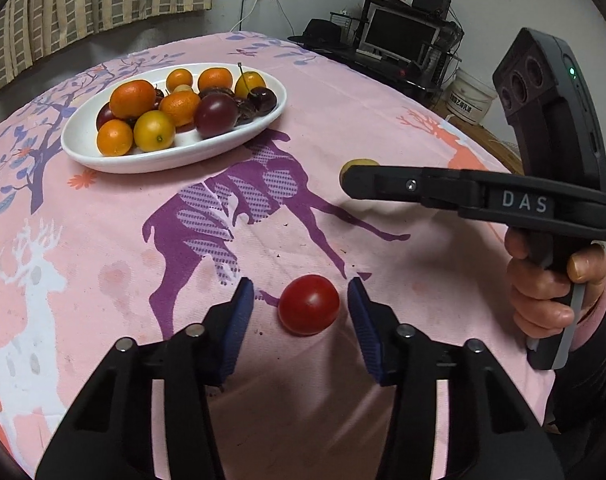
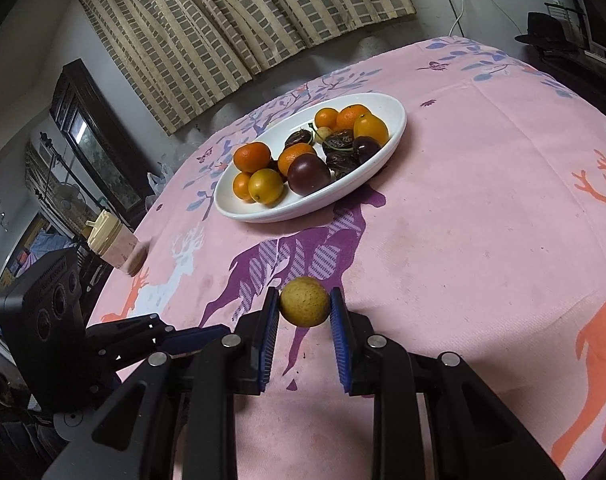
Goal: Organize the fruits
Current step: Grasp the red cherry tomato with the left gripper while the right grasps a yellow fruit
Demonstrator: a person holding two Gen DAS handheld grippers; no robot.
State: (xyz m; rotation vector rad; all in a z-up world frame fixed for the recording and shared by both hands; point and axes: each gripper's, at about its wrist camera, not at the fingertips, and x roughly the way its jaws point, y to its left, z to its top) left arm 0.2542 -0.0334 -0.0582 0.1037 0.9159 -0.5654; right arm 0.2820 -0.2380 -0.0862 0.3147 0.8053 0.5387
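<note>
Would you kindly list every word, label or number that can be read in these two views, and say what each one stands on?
"DAS": white letters on the side of the right gripper, seen in the left wrist view.
White bucket on the floor behind the table: dark print, too small and blurred to read.
No readable text on the plate, the tablecloth or the jar; the right wrist view shows none.
</note>
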